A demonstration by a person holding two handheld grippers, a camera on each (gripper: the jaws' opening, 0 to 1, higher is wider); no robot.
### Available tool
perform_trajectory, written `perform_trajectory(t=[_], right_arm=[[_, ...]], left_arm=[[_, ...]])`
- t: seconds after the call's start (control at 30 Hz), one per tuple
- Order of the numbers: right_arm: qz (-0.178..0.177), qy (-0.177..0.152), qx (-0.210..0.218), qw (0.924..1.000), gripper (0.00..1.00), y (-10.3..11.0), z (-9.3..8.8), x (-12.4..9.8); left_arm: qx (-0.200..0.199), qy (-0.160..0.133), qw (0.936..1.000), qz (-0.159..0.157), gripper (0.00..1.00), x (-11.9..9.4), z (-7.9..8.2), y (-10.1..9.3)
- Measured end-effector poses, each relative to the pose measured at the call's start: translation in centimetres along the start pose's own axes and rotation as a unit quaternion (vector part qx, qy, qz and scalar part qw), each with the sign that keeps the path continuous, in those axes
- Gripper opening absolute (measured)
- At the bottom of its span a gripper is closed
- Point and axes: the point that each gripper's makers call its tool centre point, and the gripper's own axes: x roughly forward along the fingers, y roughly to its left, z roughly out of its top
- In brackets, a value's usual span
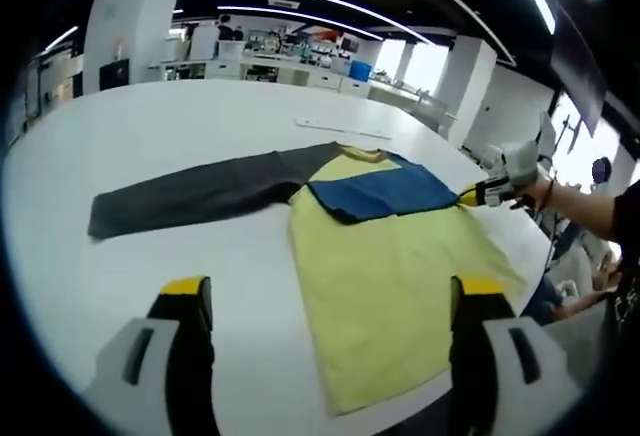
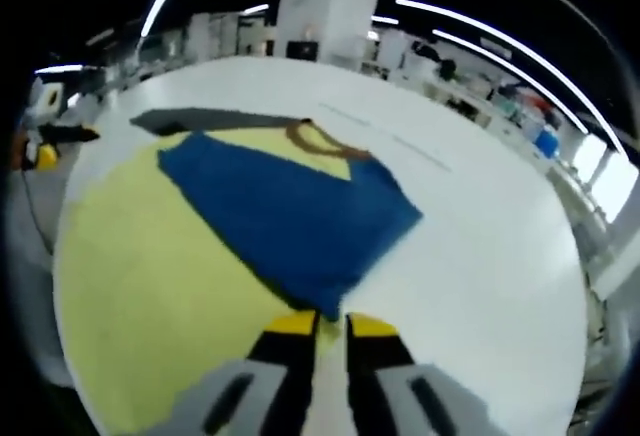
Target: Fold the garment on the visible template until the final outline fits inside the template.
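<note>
A long-sleeved garment lies flat on the white table (image 1: 180, 136). Its body (image 1: 390, 286) is yellow and its dark grey sleeve (image 1: 200, 196) stretches out to the left. The blue sleeve (image 1: 385, 191) is folded across the chest. My left gripper (image 1: 333, 291) hovers open over the table and the garment's lower body, its jaws wide apart and holding nothing. My right gripper (image 1: 470, 194), held by a person's hand, meets the blue sleeve's end. In the right gripper view, my right gripper (image 2: 332, 324) has its jaws nearly together on the tip of the blue sleeve (image 2: 290, 221), over the yellow body (image 2: 150, 286).
A thin pale strip (image 1: 340, 128) lies on the table beyond the collar. The table's edge (image 1: 520, 246) runs close along the garment's right side. A person's arm (image 1: 590, 211) reaches in from the right. Desks and shelves (image 1: 280, 56) stand far behind.
</note>
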Motion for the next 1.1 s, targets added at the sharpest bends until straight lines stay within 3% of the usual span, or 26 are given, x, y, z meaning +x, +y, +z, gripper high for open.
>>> perform_trajectory(t=[0.07,0.13,0.33,0.43,0.73,0.9,1.1], right_arm=[[-0.004,-0.002,0.012,0.9999,0.11,0.0,-0.1,-0.1],[-0.008,-0.015,0.057,0.9982,0.08,-0.5,-0.2,0.4],[-0.057,-0.026,0.138,0.9884,0.07,-1.2,-0.8,0.2],[-0.046,-0.032,0.167,0.9843,0.03,-0.1,-0.9,0.6],[-0.081,-0.035,0.183,0.9791,0.0,-0.7,-1.2,0.7],[-0.082,-0.032,0.19,0.9778,0.0,-1.1,-1.4,0.6],[-0.065,-0.028,0.173,0.9823,0.0,-1.1,-1.4,0.3]], left_arm=[[-0.001,-0.001,1.0,0.0,0.96,0.0,0.0,0.0],[0.001,0.0,1.0,0.001,0.96,0.0,0.0,0.0],[0.009,-0.004,0.9999,0.006,0.96,-0.1,0.2,0.0],[0.011,-0.007,0.9999,0.006,0.97,-0.1,0.4,0.0],[0.017,-0.012,0.9996,0.019,0.97,-0.5,0.8,0.9],[0.016,-0.015,0.9994,0.026,0.97,-0.8,0.9,1.6],[0.025,-0.009,0.9992,0.03,0.96,-0.9,0.8,1.9]])
